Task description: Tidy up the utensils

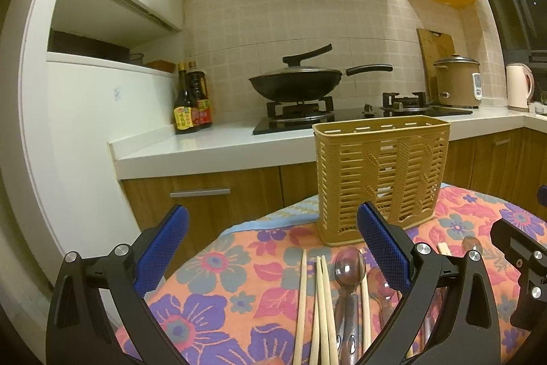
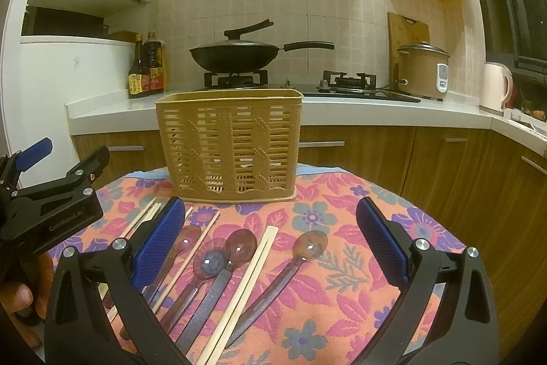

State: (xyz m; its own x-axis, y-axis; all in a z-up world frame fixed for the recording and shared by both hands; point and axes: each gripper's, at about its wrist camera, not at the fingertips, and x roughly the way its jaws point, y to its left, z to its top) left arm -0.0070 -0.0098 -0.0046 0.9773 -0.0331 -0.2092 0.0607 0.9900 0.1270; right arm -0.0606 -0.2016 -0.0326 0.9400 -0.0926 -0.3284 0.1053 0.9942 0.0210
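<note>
A tan slatted utensil basket (image 1: pixel 381 180) (image 2: pixel 229 142) stands upright at the far side of the flowered tablecloth (image 2: pixel 342 296). In front of it lie several wooden chopsticks (image 1: pixel 319 307) (image 2: pixel 244 286) and several translucent spoons (image 1: pixel 349 269) (image 2: pixel 309 245) with dark handles. My left gripper (image 1: pixel 273 248) hovers open over the chopsticks and a spoon, nothing between its blue pads. My right gripper (image 2: pixel 270 242) is open above the spoons, holding nothing. The left gripper's body (image 2: pixel 51 197) shows at the left of the right wrist view, with a hand (image 2: pixel 20 300) on it.
Behind the table runs a white counter (image 1: pixel 212 146) with a gas hob, a lidded black wok (image 1: pixel 295 82), sauce bottles (image 1: pixel 191 101), a rice cooker (image 1: pixel 458 81) and a kettle (image 2: pixel 495 86). Wooden cabinet doors (image 2: pixel 444 166) lie below it. A white fridge (image 1: pixel 78 139) stands left.
</note>
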